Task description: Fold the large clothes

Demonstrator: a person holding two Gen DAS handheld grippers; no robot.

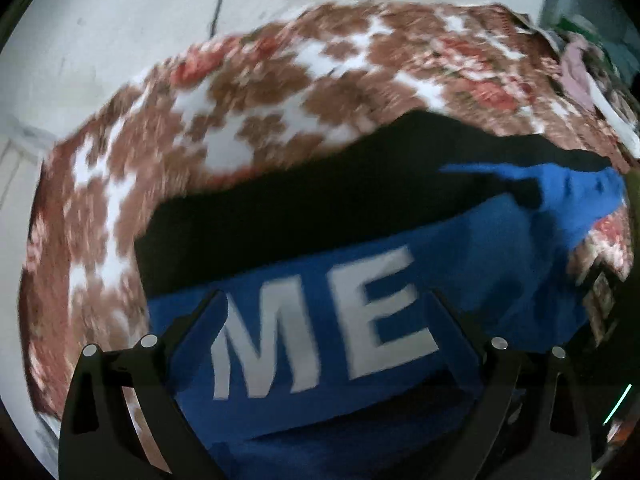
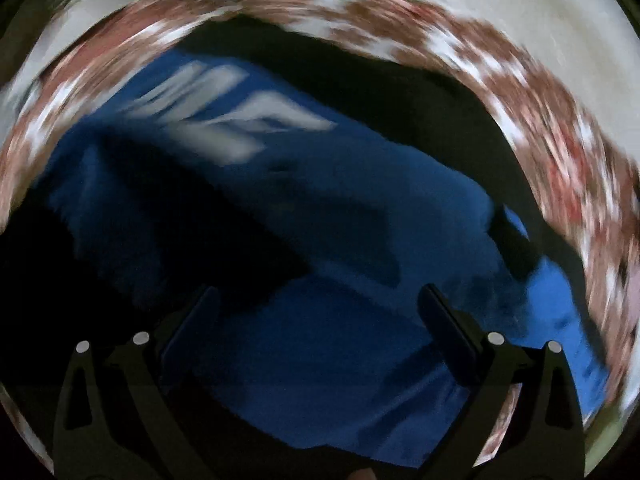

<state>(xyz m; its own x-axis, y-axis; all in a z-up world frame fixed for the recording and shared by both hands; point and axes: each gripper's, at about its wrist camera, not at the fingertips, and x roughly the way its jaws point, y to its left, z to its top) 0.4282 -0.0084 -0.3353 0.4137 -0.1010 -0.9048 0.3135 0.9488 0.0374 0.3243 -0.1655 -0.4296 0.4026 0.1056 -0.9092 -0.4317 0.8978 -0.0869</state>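
Both tongs, left tongs (image 1: pixel 324 300) and right tongs (image 2: pixel 320 296), gape wide and empty above the soft, light blue-and-black jersey garment (image 1: pixel 460 272) with white letters on the floral-covered bed (image 1: pixel 240 112); pinch hems or corners, since it'll likely droop.

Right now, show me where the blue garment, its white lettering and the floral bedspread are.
blue garment (image 1: pixel 500 264), left wrist view, plain blue cloth right of the letters.
white lettering (image 1: pixel 372 312), left wrist view, on the E.
floral bedspread (image 1: pixel 256 92), left wrist view, brown-and-white patch beyond the garment.
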